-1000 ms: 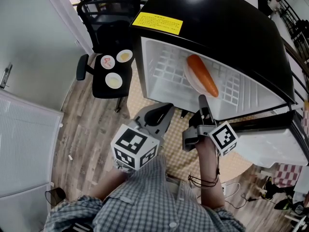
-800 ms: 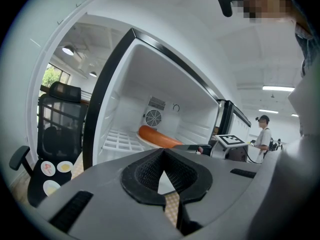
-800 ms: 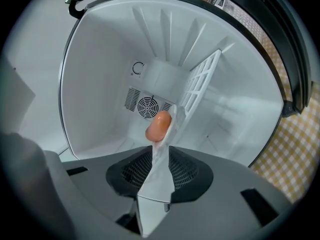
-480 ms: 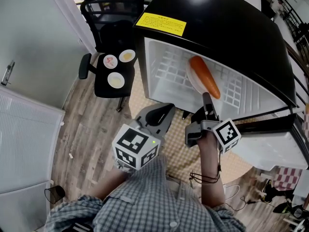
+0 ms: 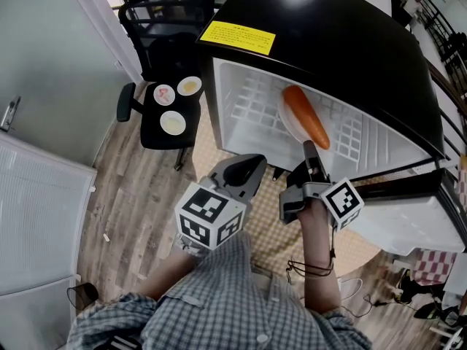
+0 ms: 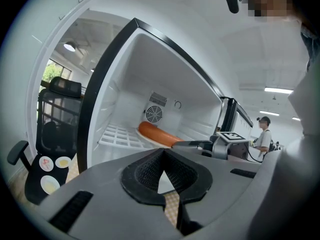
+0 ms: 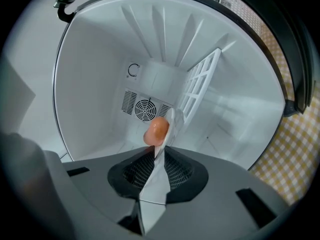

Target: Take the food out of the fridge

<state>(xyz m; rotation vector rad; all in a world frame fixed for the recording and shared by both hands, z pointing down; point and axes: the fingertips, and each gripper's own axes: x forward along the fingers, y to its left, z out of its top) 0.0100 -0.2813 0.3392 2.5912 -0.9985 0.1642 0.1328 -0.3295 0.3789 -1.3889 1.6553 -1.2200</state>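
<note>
Left gripper hovers before the open black fridge, its jaws pressed together with nothing between them. Inside, on the white wire shelf, a round white plate carries the long orange sausage-like food. Right gripper, rolled onto its side, reaches into the white compartment, and its jaws pinch that plate's near rim, which its own view shows edge-on.
</note>
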